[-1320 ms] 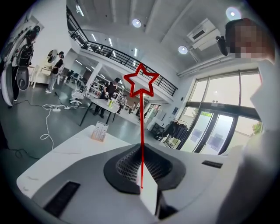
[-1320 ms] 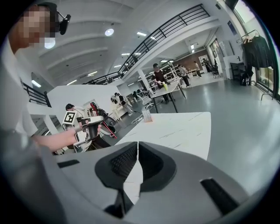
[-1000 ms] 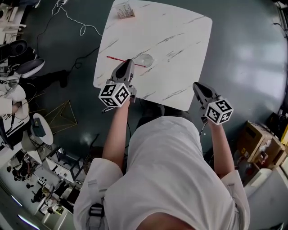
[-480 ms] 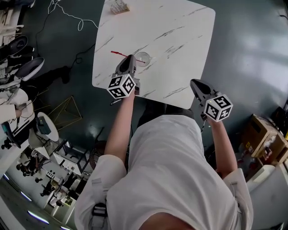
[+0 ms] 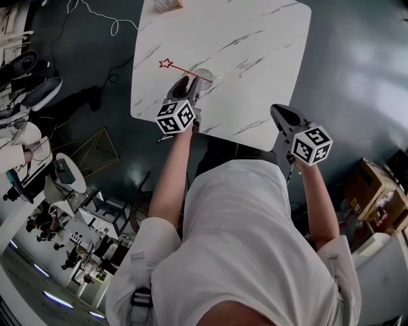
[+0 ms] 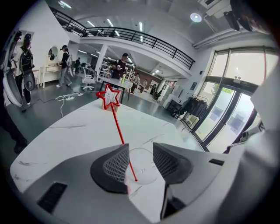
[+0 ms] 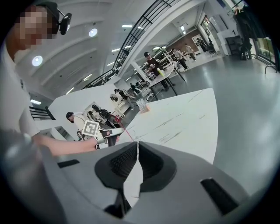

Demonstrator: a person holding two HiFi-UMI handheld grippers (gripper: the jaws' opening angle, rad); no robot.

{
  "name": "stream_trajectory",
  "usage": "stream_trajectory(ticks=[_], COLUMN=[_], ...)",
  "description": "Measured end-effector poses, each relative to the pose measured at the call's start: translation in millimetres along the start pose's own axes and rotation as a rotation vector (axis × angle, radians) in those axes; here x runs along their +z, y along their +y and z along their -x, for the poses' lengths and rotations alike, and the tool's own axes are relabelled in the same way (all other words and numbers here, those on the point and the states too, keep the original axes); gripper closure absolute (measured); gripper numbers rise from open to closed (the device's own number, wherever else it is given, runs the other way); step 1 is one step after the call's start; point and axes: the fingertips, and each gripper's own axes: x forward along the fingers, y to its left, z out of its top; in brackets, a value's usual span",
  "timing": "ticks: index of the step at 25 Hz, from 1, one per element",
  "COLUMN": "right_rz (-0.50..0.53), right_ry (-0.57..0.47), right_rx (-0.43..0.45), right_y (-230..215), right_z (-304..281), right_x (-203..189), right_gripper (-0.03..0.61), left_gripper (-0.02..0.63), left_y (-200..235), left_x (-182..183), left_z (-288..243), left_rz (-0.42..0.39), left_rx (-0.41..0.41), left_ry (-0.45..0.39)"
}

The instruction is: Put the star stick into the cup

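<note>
Just opening jaws of left gripper [image 6: 140, 148] wide off the stick [image 6: 116, 121], leaving it leaning in the cup [image 6: 144, 168] as wanted; keeping right gripper [image 7: 137, 147] clenched on nothing.

The white, grey-veined worktop [image 5: 255, 51] has rounded corners. A clear cup [image 5: 204, 74] stands near its left front edge, the star stick [image 5: 185, 69] leaning out of it. A small box [image 5: 167, 4] sits at the far left corner.

No word, number or brand could be read anywhere. The left gripper [image 5: 193, 77] and right gripper [image 5: 278, 112] bore only black-and-white square markers [image 5: 175, 116], patterns without letters or digits.
</note>
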Motion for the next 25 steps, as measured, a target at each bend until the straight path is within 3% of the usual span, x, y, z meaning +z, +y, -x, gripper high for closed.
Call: stream_trajectory(ticks=[5,9,14,25], right_rz=[-0.013,-0.016,-0.016,0.054], right_ry=[-0.005,-0.022,-0.037,-0.090], right_rx=[0.017,0.026,0.028,-0.040], right_y=[0.4,3.3,13.1,64.5], right_z=[-5.2,-6.1,-1.7,5.3], right_x=[-1.9,0.1,-1.4,-2.4], right_gripper=[0.551,0.551,0.551,0.551], left_gripper=[0.449,0.451,0.558,0.600], left_y=[3.1,-7.4,-27.4,-26.0], left_x=[-0.8,6.0,9.3,8.4], left_z=[9.7,19.7,39.5,110.8], left_rz=[-0.008,-0.035,-0.073,-0.141], left_rx=[0.034,0.011,-0.039,-0.122], left_ry=[0.005,-0.005,-0.021,-0.057])
